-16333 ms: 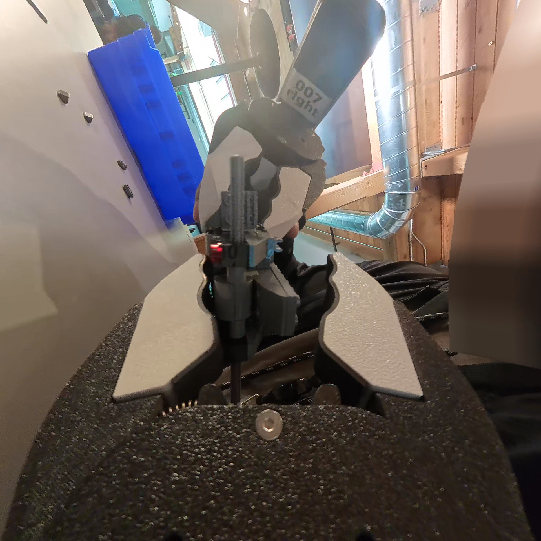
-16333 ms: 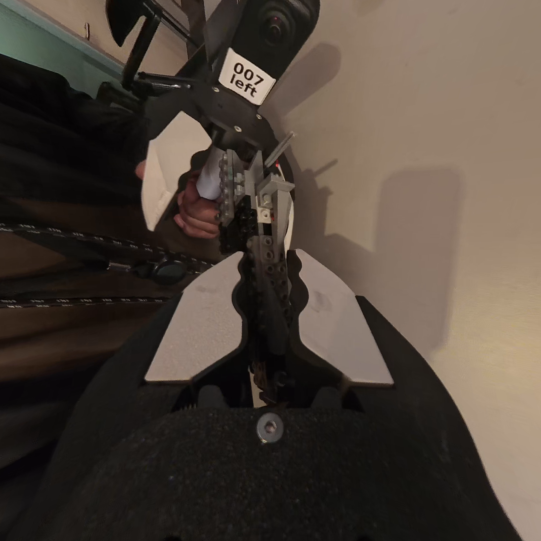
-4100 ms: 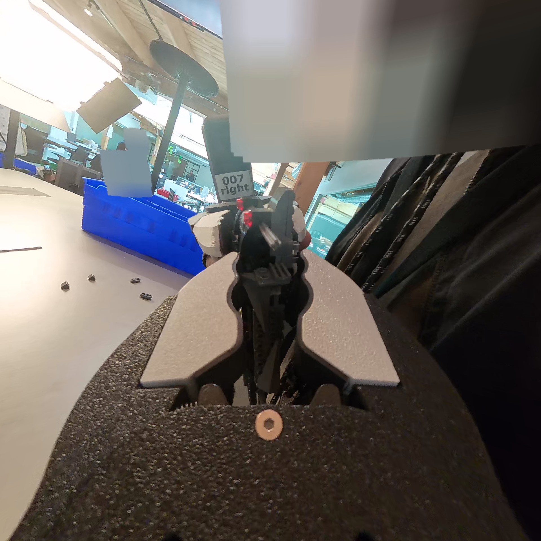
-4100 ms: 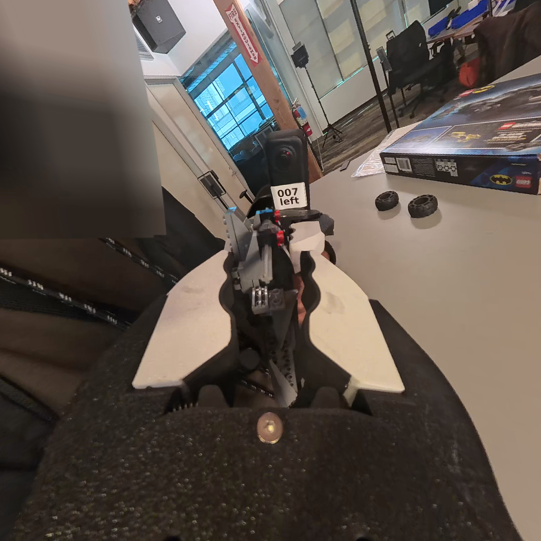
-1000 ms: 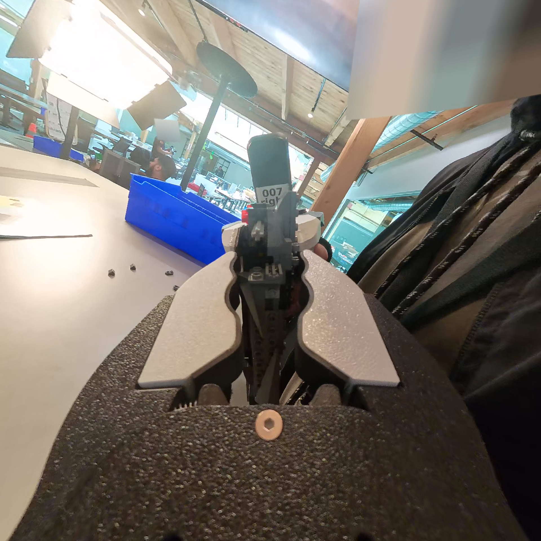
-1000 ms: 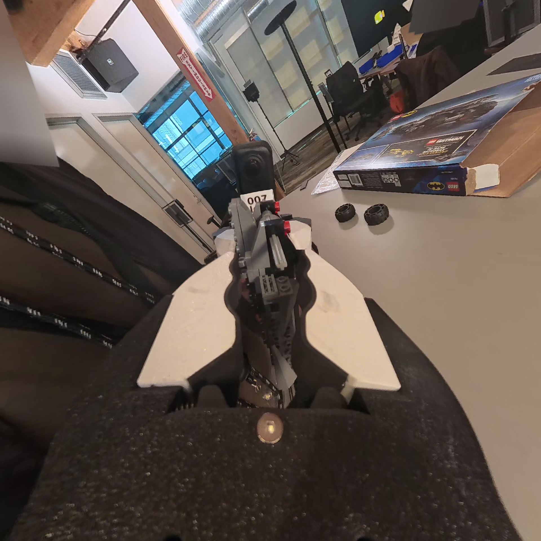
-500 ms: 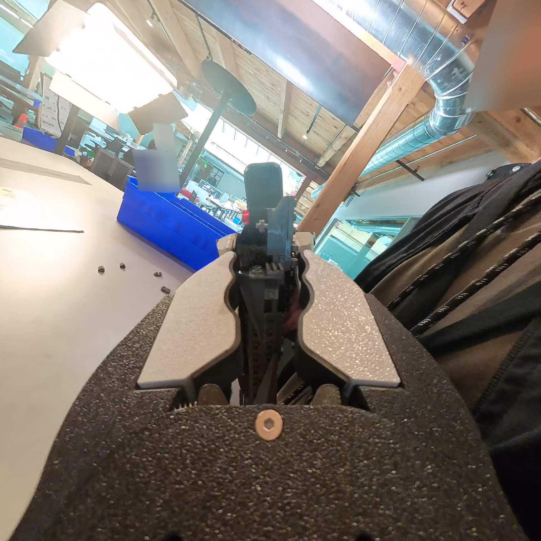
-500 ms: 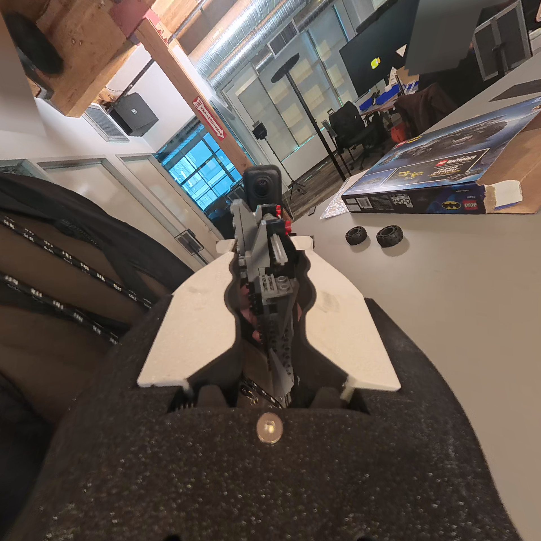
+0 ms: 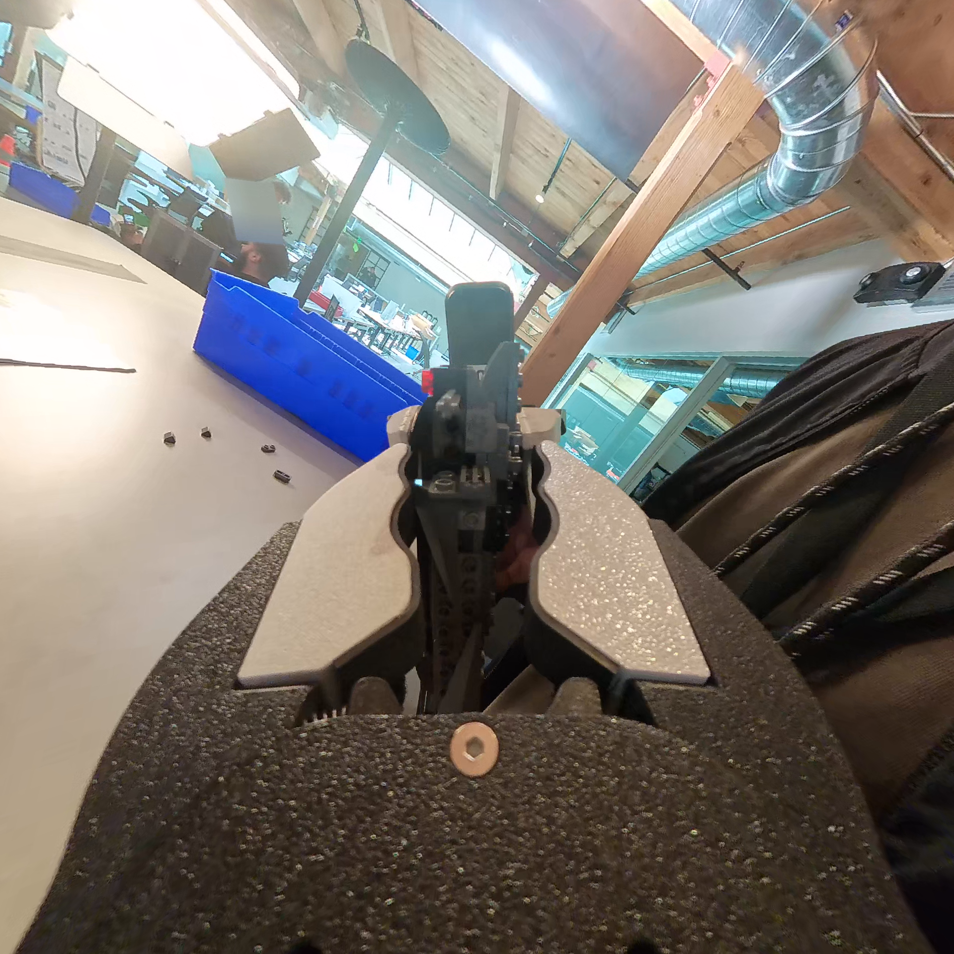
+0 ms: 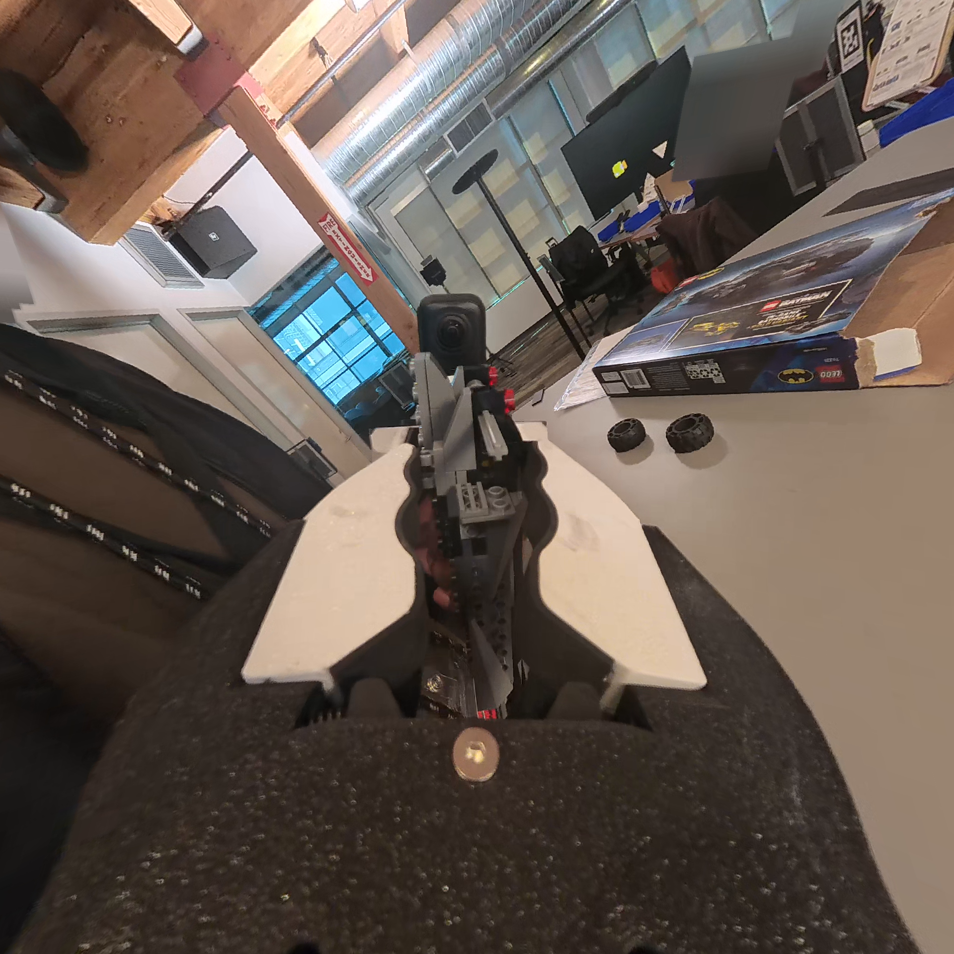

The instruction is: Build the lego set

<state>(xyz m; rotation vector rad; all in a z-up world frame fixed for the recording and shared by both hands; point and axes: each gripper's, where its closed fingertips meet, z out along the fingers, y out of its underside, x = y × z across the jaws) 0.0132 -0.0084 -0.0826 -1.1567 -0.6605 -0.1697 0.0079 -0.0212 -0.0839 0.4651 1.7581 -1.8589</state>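
Left wrist view: both tools, left tool [image 9: 472, 464] and right tool [image 10: 472, 459], clamp one grey-black brick model [image 9: 464, 495]; blue bin [image 9: 309, 371] on the desk [image 9: 103, 516], contents hidden.

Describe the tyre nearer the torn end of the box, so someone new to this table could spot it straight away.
In the right wrist view, find the dark blue toy box lying flat on the grey table. Just in front of its long side sit two small black tyres, side by side and not touching. The one wanted is the right-hand tyre, nearer the box's torn cardboard end than its twin.
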